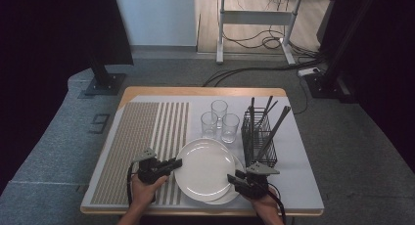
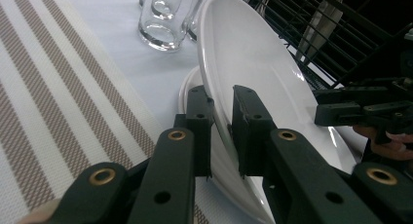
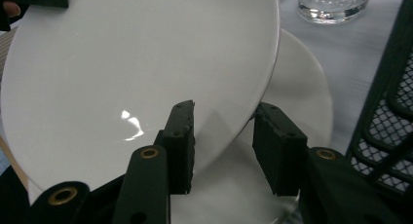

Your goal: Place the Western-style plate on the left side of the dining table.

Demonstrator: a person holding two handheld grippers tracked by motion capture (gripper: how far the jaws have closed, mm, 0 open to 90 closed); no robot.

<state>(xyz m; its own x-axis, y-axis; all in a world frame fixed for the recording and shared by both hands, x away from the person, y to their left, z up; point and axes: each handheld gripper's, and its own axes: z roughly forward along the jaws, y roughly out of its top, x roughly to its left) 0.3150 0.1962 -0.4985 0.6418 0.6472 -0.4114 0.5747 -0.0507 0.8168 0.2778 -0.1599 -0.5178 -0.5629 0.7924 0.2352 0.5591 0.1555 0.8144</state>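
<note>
— How far are you?

— My left tongs (image 1: 175, 163) pinch the top plate (image 1: 203, 167) by its left rim. It sits tipped up over the lower plate (image 3: 297, 102) on the table (image 1: 298, 186). My right tongs (image 1: 233, 178) straddle its right rim, one pad touching. Lifting is left.

— Which view helps?

— The left tongs' view shows the tilt; the high view shows glasses (image 1: 219, 120) and rack (image 1: 259, 137).

I see three empty glasses (image 1: 219, 120) clustered near the far edge of the table (image 1: 303, 186), touching or nearly so. Just beside them, toward the right edge, a black wire rack (image 1: 258, 139) holds dark utensils (image 1: 274, 127) leaning upward. A striped placemat (image 1: 142, 146) covers the left side
</note>
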